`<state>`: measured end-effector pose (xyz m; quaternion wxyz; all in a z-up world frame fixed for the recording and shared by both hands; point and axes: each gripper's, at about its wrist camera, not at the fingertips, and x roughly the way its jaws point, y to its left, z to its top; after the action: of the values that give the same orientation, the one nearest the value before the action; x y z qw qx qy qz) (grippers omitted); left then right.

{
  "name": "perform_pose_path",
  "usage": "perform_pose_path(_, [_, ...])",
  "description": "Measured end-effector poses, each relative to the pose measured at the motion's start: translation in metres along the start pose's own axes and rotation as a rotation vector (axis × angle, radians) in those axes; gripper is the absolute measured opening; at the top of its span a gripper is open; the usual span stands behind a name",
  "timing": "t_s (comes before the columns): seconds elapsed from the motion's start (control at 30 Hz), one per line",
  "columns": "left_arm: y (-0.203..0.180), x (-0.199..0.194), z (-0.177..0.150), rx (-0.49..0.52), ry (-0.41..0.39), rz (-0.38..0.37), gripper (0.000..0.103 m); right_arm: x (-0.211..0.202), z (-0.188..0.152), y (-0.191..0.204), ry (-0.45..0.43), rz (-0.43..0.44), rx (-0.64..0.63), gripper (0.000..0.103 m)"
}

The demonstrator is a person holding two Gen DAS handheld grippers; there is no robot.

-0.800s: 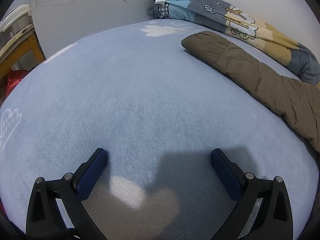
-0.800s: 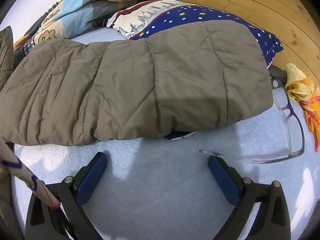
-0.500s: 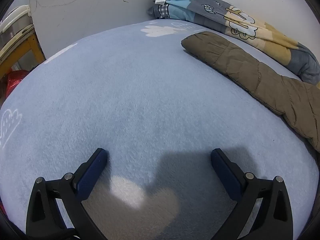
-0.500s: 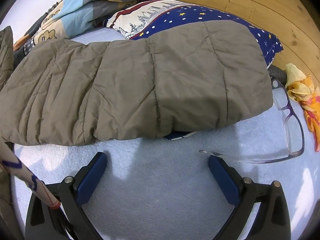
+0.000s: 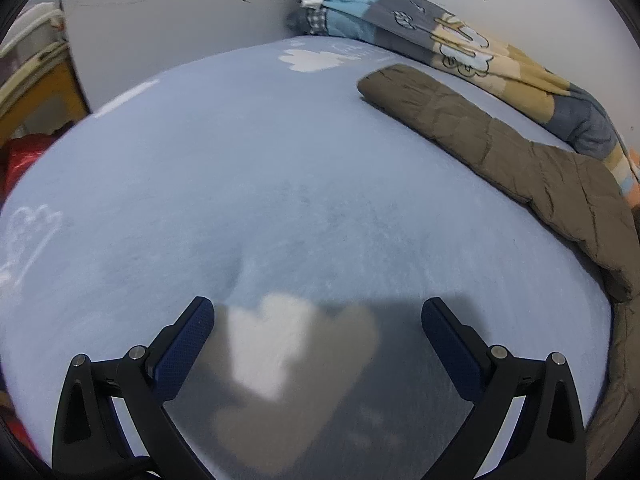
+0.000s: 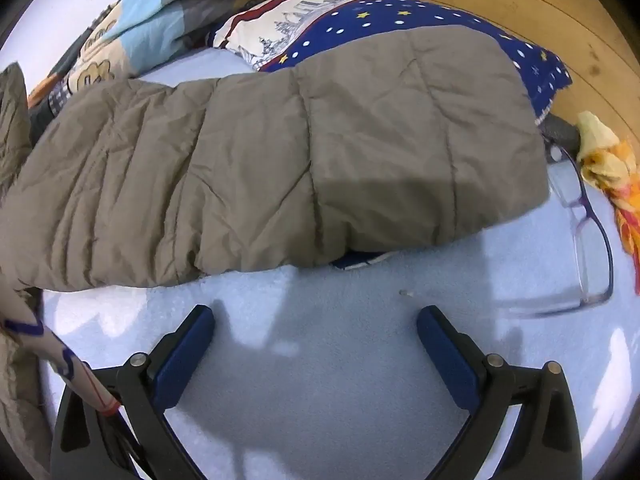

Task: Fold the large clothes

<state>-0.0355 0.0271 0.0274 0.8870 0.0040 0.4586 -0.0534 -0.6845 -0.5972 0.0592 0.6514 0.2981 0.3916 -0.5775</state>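
A large olive-brown quilted jacket lies spread on a light blue bed. One sleeve stretches along the right side of the left wrist view, far beyond my left gripper, which is open over bare sheet. The other sleeve fills the middle of the right wrist view, its cuff end resting partly on a pillow. My right gripper hovers open just short of the sleeve's near edge, nothing between its fingers.
A cartoon-print blanket is bunched along the wall. A navy star pillow sits under the sleeve. Purple-framed glasses and an orange-yellow cloth lie at right. The light blue sheet spreads wide at left. A patterned cord crosses the left finger.
Both cameras have shifted slightly and the newest frames are a little blurred. The left view has moved a bit forward over the sheet. The jacket has not moved.
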Motion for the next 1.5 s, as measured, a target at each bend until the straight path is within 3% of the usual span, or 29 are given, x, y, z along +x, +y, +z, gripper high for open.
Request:
perform_pose_path(0.17, [0.007,-0.057,-0.003,-0.046,-0.092,-0.005,0.103,-0.025,-0.006,-0.012,-0.021,0.076,0.125,0.102])
perform_pose_path(0.27, [0.007,-0.104,-0.011,-0.068,-0.163,-0.026,0.103,-0.057,-0.005,-0.011,-0.068,0.048,0.131,0.102])
perform_pose_path(0.4, [-0.013,-0.167,-0.044,0.026,-0.269,-0.103,0.103,-0.121,-0.009,0.009,-0.185,-0.002,0.048,0.102])
perform_pose_path(0.47, [-0.03,-0.198,-0.074,0.106,-0.306,-0.146,0.103,-0.157,-0.018,0.02,-0.239,0.059,0.033,0.102])
perform_pose_path(0.7, [-0.085,-0.288,-0.2,0.385,-0.373,-0.288,0.103,-0.267,-0.108,0.08,-0.387,0.218,-0.081,0.102])
perform_pose_path(0.87, [-0.1,-0.351,-0.253,0.505,-0.385,-0.337,0.103,-0.313,-0.214,0.119,-0.364,0.3,-0.183,0.102])
perform_pose_path(1.03, [-0.089,-0.406,-0.258,0.456,-0.406,-0.349,0.103,-0.367,-0.271,0.142,-0.364,0.349,-0.293,0.102])
perform_pose_path(1.23, [-0.074,-0.45,-0.252,0.405,-0.441,-0.387,0.103,-0.438,-0.281,0.133,-0.457,0.408,-0.301,0.102])
perform_pose_path(1.3, [-0.077,-0.453,-0.256,0.432,-0.456,-0.394,0.103,-0.453,-0.283,0.132,-0.48,0.429,-0.297,0.103])
perform_pose_path(1.5, [-0.075,-0.424,-0.255,0.413,-0.333,-0.382,0.103,-0.451,-0.291,0.147,-0.449,0.434,-0.329,0.103])
